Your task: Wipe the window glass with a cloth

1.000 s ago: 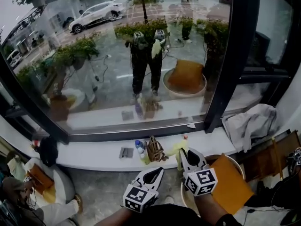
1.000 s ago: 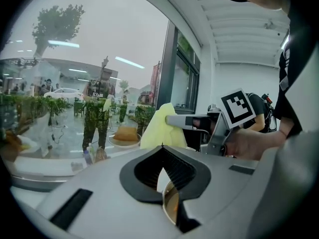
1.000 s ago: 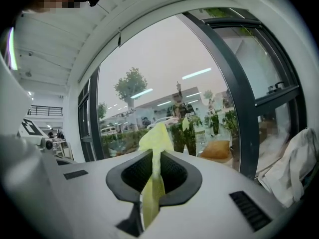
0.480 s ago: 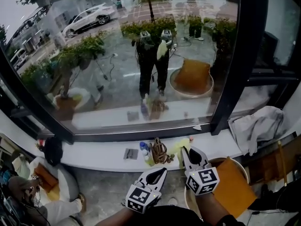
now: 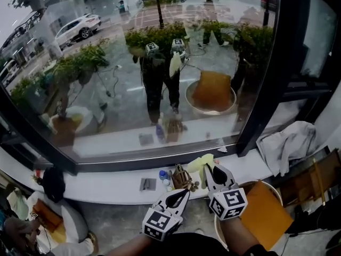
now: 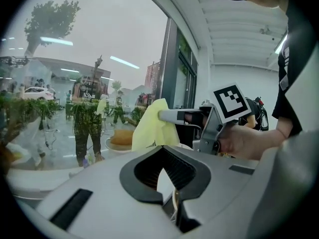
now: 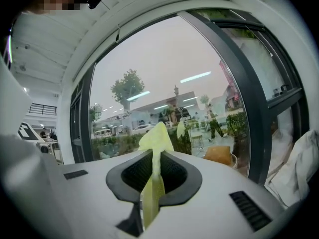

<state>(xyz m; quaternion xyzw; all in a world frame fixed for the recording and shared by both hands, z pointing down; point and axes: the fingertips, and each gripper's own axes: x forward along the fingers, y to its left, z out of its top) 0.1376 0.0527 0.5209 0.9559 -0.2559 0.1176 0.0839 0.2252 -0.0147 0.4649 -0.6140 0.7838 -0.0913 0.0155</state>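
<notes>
The window glass point(image 5: 133, 63) fills the upper head view and mirrors me and both grippers. My right gripper point(image 5: 214, 170) is shut on a yellow cloth point(image 5: 201, 163), held low over the white sill, short of the glass. In the right gripper view the cloth point(image 7: 155, 138) stands up from between the right gripper point(image 7: 153, 178) jaws. My left gripper point(image 5: 183, 193) sits just left of and below it, shut, with nothing in it. The left gripper view shows the left gripper point(image 6: 168, 180), and beyond it the cloth point(image 6: 151, 128) and the right gripper point(image 6: 172, 116).
A white sill point(image 5: 106, 184) runs under the glass with a small bottle point(image 5: 163, 175), a brown object point(image 5: 181, 178) and a grey card point(image 5: 147, 184). A dark upright frame post point(image 5: 266, 73) bounds the pane at right. White fabric point(image 5: 290, 142) and an orange cushion point(image 5: 261, 209) lie at right.
The head view has swung a little left. Both grippers keep nearly the same place; the right one, with the cloth, has edged slightly closer to the sill.
</notes>
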